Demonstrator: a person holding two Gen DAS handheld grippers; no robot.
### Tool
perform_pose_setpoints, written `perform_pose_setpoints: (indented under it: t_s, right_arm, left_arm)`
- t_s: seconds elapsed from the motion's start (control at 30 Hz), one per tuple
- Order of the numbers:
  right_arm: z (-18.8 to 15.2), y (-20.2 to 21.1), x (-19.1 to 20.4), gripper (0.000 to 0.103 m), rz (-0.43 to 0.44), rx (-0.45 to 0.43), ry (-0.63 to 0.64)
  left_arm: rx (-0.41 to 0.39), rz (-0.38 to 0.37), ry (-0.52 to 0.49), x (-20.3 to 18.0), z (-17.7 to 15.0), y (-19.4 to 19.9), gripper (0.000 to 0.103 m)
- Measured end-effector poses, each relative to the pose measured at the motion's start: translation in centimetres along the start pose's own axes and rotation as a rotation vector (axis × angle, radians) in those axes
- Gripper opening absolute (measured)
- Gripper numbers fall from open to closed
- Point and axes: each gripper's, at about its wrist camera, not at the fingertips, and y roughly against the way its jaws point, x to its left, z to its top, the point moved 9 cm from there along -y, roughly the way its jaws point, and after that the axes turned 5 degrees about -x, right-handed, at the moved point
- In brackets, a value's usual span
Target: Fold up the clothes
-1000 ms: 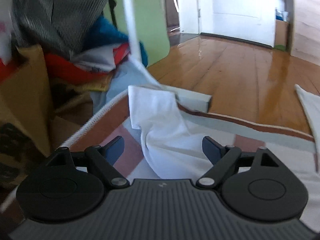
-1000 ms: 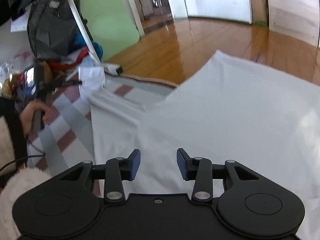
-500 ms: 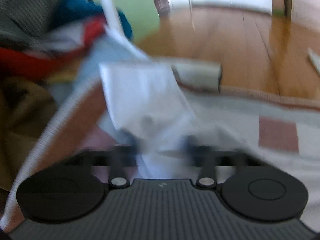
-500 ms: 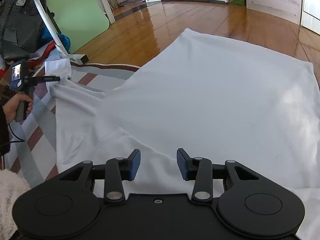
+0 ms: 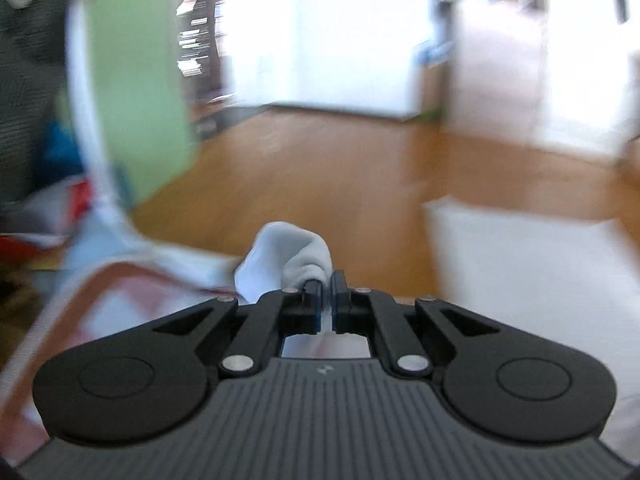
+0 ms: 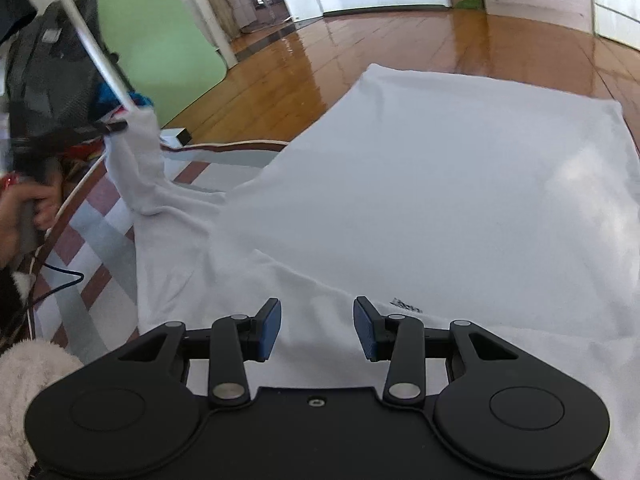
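Observation:
A white T-shirt (image 6: 420, 184) lies spread on a checked rug (image 6: 100, 240) over the wooden floor. My left gripper (image 5: 326, 280) is shut on the end of the shirt's sleeve (image 5: 288, 256), which bunches up over its fingertips. In the right wrist view that left gripper (image 6: 118, 126) holds the sleeve (image 6: 136, 164) lifted off the rug at the far left, with a hand (image 6: 24, 208) on its handle. My right gripper (image 6: 316, 320) hovers open above the shirt's near part, close to the collar, with nothing between its fingers.
A pile of coloured clothes and a dark bag (image 6: 52, 80) sit at the far left beside a white pole (image 6: 92, 48) and a green panel (image 6: 160, 40). A cable (image 6: 60, 280) runs over the rug. Bare wooden floor (image 6: 400, 40) lies beyond the shirt.
The left gripper closed on the sleeve end and lifted it off the rug, swinging up and to the right. The right gripper moved lower and nearer over the shirt, still open.

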Motion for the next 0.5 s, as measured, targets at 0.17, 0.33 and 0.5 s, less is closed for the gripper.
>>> perform_pose_setpoints:
  t_s: [0.17, 0.33, 0.5]
  right_arm:
    - [-0.6, -0.1, -1.8, 0.046, -0.023, 0.007, -0.076]
    - [-0.6, 0.0, -4.1, 0.046, -0.097, -0.001, -0.103]
    - [-0.2, 0.6, -5.7, 0.046, -0.14, -0.015, -0.101]
  left_arm:
    - [0.022, -0.314, 0.103, -12.9, -1.0, 4.4, 0.006]
    - [0.234, -0.383, 0.142, -20.0, -8.6, 3.9, 0.055]
    - [0.508, -0.234, -0.042, -19.5, -14.8, 1.4, 0.059]
